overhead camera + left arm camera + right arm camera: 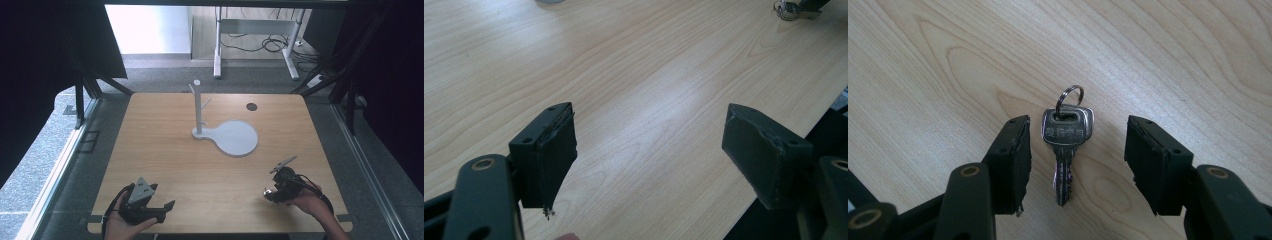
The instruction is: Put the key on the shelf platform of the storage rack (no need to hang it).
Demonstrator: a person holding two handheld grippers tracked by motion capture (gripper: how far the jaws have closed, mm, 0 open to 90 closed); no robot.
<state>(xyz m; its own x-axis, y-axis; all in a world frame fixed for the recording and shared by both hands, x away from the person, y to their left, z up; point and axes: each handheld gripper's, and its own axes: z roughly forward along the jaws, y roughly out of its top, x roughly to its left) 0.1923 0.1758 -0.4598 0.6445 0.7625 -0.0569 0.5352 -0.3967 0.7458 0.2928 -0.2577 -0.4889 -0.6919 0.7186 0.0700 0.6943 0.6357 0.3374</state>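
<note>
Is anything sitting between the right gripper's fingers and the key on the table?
Nothing visible. In the right gripper view, the key lies flat on the wooden table in the open gap of the right gripper, both fingers clear of it.

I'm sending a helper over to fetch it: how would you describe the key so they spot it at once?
On the light wooden table, look at the near right corner, where the person's right gripper hovers with its jaws open. The key lies flat on the wood between those jaws. It is small and silver, with stamped characters on its head and a thin metal ring through it.
</note>
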